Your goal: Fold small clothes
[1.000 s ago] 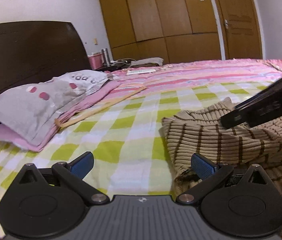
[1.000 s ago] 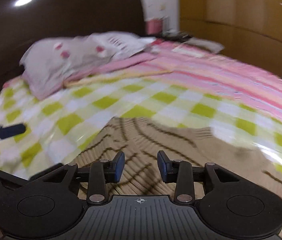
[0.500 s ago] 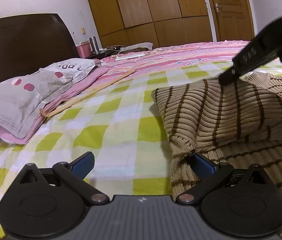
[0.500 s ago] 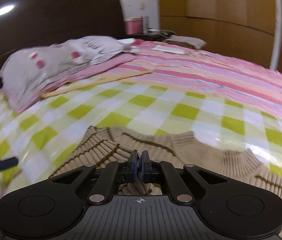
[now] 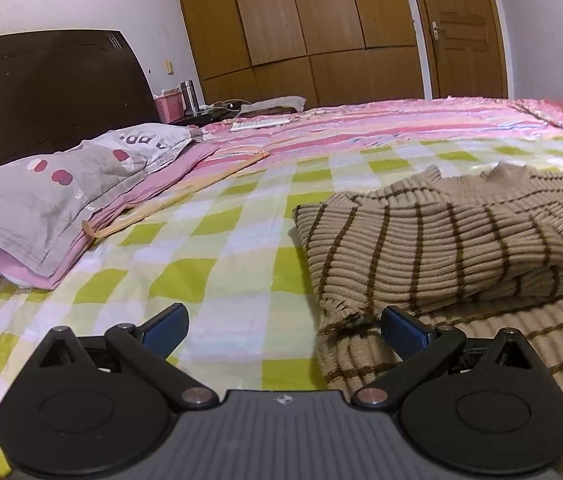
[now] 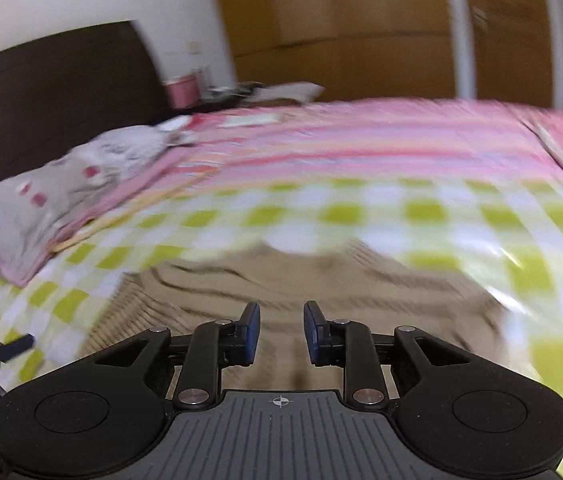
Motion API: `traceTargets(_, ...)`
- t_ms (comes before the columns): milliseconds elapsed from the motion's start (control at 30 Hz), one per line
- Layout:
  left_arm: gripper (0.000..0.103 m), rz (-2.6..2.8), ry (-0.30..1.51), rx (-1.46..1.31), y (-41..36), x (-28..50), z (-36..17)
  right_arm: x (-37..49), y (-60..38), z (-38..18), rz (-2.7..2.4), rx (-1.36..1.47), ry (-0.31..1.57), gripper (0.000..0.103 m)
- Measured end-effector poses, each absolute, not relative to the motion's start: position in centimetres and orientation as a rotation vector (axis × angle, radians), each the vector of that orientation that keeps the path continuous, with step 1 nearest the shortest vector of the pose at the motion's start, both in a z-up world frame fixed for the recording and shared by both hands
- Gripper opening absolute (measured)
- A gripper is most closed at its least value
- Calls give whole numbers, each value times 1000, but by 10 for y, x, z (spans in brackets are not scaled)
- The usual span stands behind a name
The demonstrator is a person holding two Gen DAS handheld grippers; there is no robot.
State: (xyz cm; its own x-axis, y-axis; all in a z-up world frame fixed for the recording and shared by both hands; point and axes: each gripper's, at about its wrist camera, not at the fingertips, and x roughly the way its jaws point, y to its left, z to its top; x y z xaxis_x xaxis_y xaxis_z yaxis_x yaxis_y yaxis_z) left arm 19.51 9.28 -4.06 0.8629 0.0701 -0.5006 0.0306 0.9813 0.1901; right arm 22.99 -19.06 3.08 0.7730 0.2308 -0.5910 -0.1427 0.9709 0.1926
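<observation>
Nearest the left camera, the left gripper (image 5: 283,326) gapes wide and empty at the sweater's (image 5: 441,236) near-left edge, likely poised to pinch it. Farther right, the right gripper (image 6: 280,334), partly open, holds nothing above the sweater, which lies folded over on the checked bedsheet (image 5: 185,248).

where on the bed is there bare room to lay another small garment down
Bare checked sheet lies between the pillow and the striped sweater, running to the left gripper. The pink striped cover beyond is mostly bare. The sweater fills the right side.
</observation>
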Motion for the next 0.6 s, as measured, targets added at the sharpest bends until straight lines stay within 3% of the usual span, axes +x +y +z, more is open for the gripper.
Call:
traceTargets(433,103,-21,483,240,77,180,-35,234,-261,-22,43,612,786,30)
traceTargets(600,103,-20,488,235,78,181,-36,240,-258,-32,32,662,785,29)
